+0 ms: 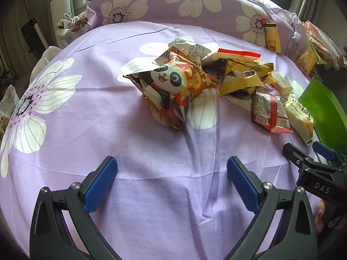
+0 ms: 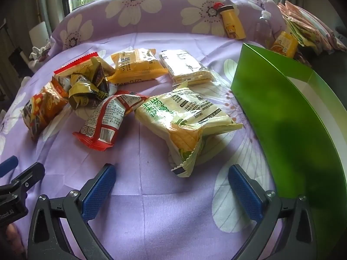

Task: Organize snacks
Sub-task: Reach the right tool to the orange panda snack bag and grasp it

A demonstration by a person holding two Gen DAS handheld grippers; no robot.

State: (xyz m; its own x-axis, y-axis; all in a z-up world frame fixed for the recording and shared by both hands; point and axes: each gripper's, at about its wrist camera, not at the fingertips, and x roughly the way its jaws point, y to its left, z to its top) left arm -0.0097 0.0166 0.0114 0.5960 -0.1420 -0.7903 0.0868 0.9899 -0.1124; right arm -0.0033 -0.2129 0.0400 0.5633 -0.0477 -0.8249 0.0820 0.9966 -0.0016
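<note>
A pile of snack packets lies on a purple flowered bedsheet point(image 1: 97, 130). A panda packet point(image 1: 171, 86) is nearest my left gripper point(image 1: 172, 176), which is open and empty above bare sheet. In the right wrist view a pale yellow-green packet point(image 2: 184, 121) lies just ahead of my open, empty right gripper point(image 2: 172, 181). A red packet point(image 2: 104, 121), crumpled gold wrappers point(image 2: 86, 84), an orange packet point(image 2: 136, 66) and a clear cracker pack point(image 2: 186, 68) lie behind it. A green box point(image 2: 282, 117) stands open at the right; it also shows in the left wrist view point(image 1: 325, 112).
A flowered pillow point(image 2: 169, 8) runs along the back. A yellow bear bottle point(image 2: 233, 22), a clear bottle point(image 2: 263, 27), an orange carton point(image 2: 284, 43) and stacked packets point(image 2: 308, 26) sit at the back right. My right gripper shows in the left wrist view point(image 1: 308, 151).
</note>
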